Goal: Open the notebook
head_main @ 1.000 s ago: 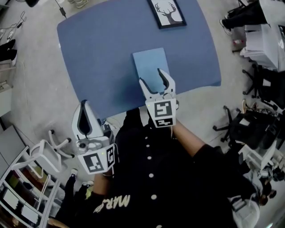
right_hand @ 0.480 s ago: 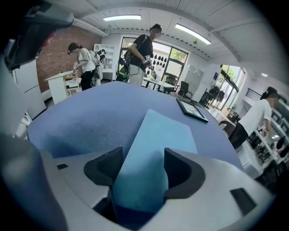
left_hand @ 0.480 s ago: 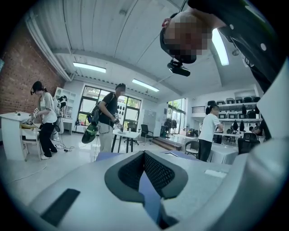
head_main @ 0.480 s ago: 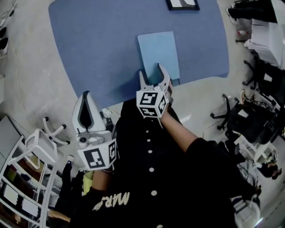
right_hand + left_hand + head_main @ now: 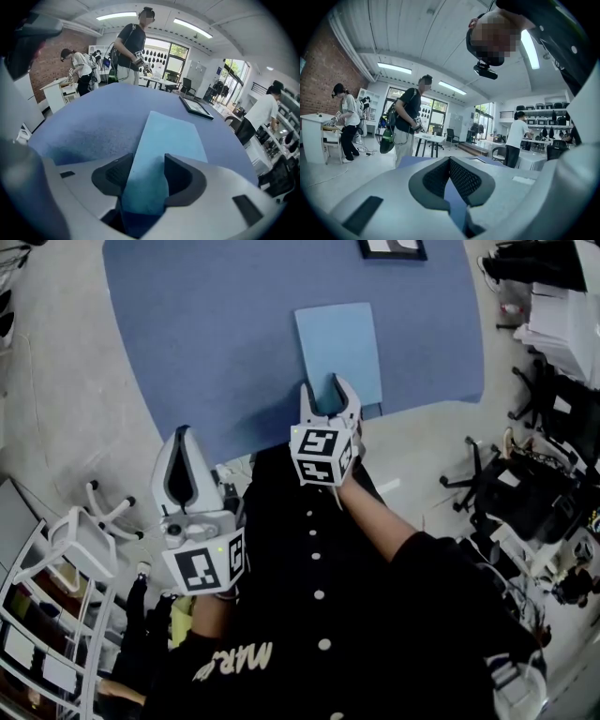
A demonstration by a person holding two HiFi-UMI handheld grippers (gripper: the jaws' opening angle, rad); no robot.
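Grasping of the cover's near edge is judged to be the step in hand. The thin, light-blue rectangular notebook (image 5: 339, 348) is laid flat and closed on the blue felt-covered tabletop (image 5: 216, 334), with its near short edge close to the tabletop's border, where it can be reached from the person's side. The right white two-jaw tool (image 5: 325, 395) is set at that near edge of the notebook and pointed steeply down at it. In the right gripper view its jaws are seen closing, with the notebook's near edge between the dark pads (image 5: 112, 176). A firm pinch cannot yet be confirmed, so the cover is taken as not gripped. This low, angled approach is presumably chosen so that one pad can be slipped under the cover alone. The left white two-jaw tool (image 5: 185, 442) is held well to the left of the notebook, off the tabletop, with its jaws brought together on nothing, and is likely kept in reserve. A dark-framed picture (image 5: 392, 247) is left beyond the notebook's far edge, well apart from it.
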